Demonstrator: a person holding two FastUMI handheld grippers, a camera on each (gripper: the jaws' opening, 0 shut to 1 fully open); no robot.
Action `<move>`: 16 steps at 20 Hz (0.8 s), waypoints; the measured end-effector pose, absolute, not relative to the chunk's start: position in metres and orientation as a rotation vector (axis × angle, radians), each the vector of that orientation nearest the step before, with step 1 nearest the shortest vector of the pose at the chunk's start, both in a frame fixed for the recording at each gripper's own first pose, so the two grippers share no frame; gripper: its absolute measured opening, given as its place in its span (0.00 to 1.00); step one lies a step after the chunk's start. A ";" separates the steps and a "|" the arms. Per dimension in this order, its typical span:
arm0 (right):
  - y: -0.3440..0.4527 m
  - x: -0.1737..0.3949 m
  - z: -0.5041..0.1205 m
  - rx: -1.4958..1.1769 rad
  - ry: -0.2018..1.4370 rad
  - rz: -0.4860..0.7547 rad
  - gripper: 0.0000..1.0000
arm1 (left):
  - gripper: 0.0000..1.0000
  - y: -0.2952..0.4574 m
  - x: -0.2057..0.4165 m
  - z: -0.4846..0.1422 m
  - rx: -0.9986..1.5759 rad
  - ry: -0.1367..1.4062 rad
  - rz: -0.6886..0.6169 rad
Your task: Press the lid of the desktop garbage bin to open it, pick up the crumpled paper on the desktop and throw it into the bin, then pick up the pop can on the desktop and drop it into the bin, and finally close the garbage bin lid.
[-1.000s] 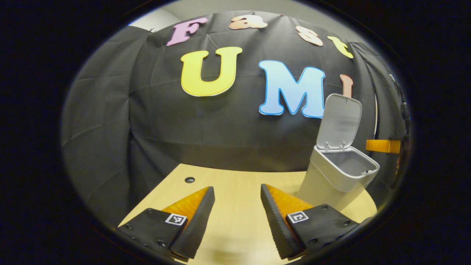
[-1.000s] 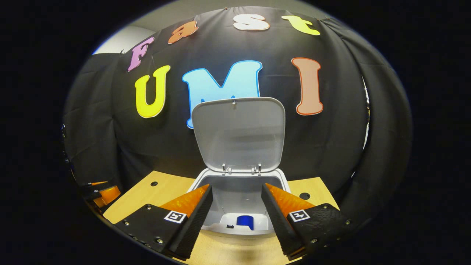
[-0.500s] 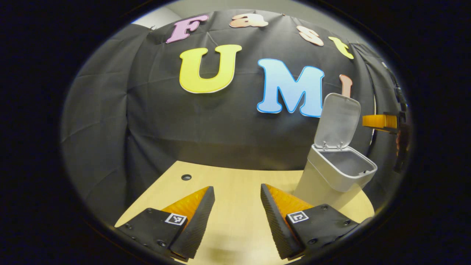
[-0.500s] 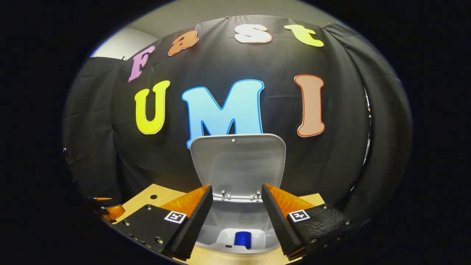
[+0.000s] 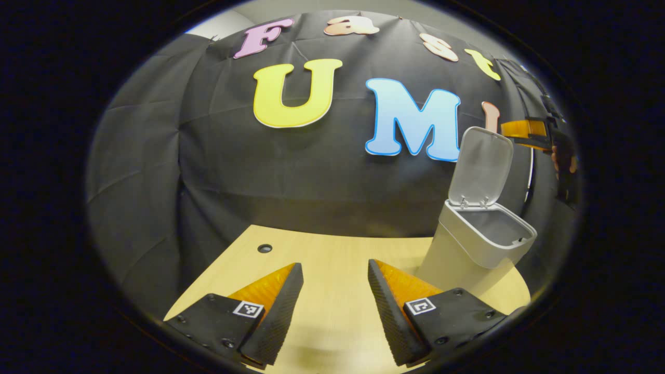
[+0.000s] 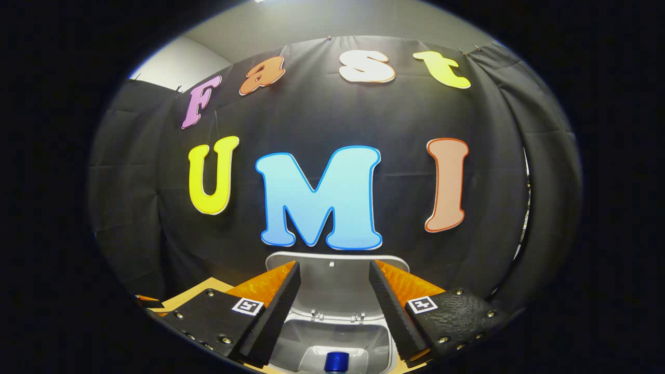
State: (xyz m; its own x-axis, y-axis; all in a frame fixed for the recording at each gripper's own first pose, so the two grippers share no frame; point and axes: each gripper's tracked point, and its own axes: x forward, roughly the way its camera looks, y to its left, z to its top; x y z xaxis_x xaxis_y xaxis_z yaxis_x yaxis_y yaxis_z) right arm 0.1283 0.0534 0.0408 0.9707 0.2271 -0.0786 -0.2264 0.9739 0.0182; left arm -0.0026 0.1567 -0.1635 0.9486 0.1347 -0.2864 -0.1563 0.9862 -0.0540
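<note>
Desktop garbage bin point(image 5: 475, 244) standing on the wooden desktop point(image 5: 332, 270), lid point(image 5: 480, 166) raised upright. Right gripper point(image 6: 332, 298) above the bin's opening, fingers spread and empty; pop can point(image 6: 336, 362) inside the bin, below it. Left gripper point(image 5: 332, 306) low over the desktop left of the bin, fingers released.

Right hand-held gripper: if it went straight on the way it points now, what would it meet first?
Probably the raised lid of the bin, upright between the open fingers of the right hand-held gripper; depth is uncertain.
</note>
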 end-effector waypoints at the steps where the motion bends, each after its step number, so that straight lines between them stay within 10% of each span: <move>1: 0.053 0.134 0.046 0.006 0.066 0.222 0.86 | 0.84 0.157 -0.002 -0.165 -0.080 0.287 0.149; 16: 0.032 0.163 0.033 0.048 0.085 0.173 0.82 | 0.84 0.160 -0.010 -0.169 -0.115 0.296 0.188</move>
State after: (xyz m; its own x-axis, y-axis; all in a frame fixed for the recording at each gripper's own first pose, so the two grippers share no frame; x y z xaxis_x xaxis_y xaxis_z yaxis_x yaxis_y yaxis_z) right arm 0.1626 0.0318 0.0326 0.9816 0.1736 -0.0799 -0.1695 0.9840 0.0548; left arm -0.0101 0.1602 -0.1686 0.9392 0.1670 -0.2999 -0.2007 0.9759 -0.0851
